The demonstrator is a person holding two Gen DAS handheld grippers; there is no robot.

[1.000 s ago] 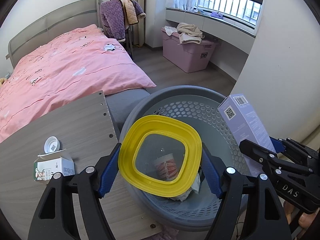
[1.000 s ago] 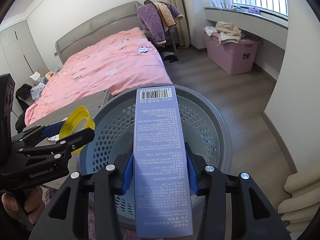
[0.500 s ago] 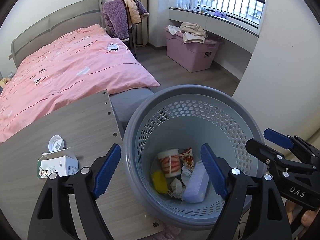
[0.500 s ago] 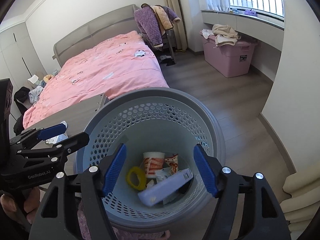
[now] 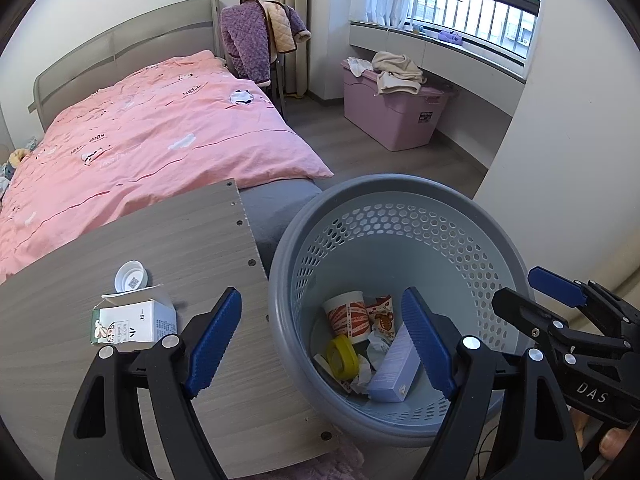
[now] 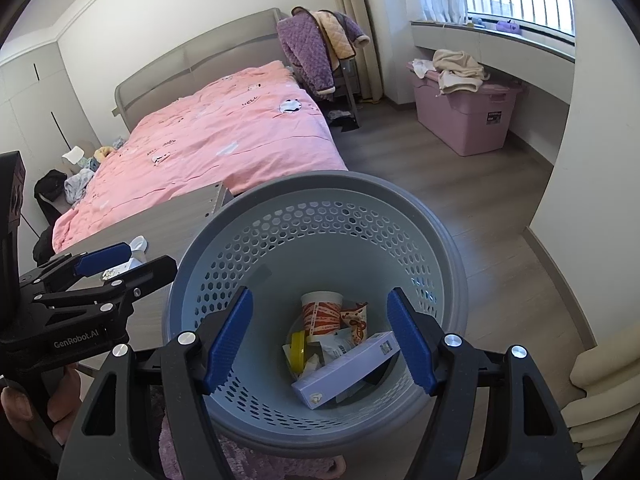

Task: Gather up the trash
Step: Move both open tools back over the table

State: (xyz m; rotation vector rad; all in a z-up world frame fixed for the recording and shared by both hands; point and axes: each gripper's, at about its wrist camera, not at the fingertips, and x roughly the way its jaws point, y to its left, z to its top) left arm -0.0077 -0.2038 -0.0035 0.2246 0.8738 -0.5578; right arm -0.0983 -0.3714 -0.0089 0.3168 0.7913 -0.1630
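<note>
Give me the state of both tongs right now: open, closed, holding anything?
Left tongs: open, holding nothing, above the table edge and the basket.
Right tongs: open, holding nothing, over the basket.

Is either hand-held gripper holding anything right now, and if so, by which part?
Nothing is held. The left hand-held gripper and right hand-held gripper are both open and empty above the basket, where the box and yellow lid lie.

Perforated matt plastic basket point(image 5: 400, 216) – beside a smooth wood-grain board point(image 5: 132, 256), paper carton point(image 5: 134, 320).
</note>
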